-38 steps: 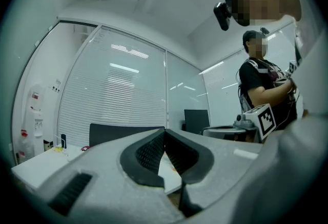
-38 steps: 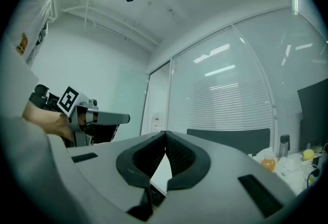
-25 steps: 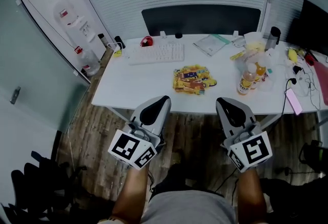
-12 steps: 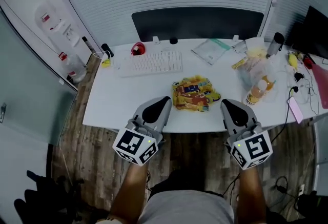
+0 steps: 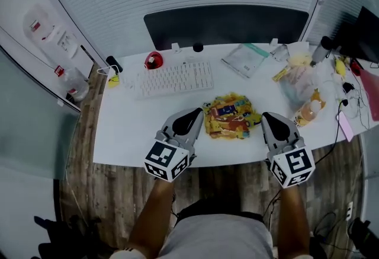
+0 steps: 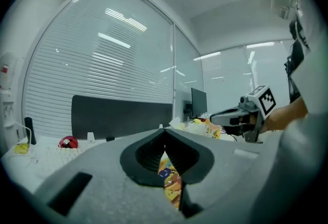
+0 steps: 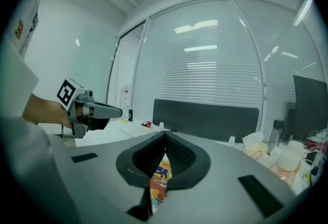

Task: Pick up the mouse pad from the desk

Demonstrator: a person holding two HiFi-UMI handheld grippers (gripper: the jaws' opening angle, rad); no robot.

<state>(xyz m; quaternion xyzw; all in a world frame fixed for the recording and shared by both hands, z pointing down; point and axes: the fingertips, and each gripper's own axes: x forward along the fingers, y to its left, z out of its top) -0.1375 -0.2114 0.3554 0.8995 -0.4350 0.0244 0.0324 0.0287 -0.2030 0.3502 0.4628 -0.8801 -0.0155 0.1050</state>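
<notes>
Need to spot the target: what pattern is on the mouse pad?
Mouse pad: busy yellow-orange print, blue-red patches; best in head view.

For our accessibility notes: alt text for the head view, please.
The left tool and right tool, both shut, hang over the near edge of a white desk, flanking a colourful mouse pad; a keyboard lies behind it.

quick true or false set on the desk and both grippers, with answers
1. The mouse pad lies flat on the desk. True.
2. The left gripper holds the mouse pad. False: its jaws are shut with nothing in them.
3. The keyboard lies beyond the mouse pad. True.
4. The right gripper has its jaws wide apart. False: they are shut.
5. A red object sits right of the keyboard. False: it is at its left end.
</notes>
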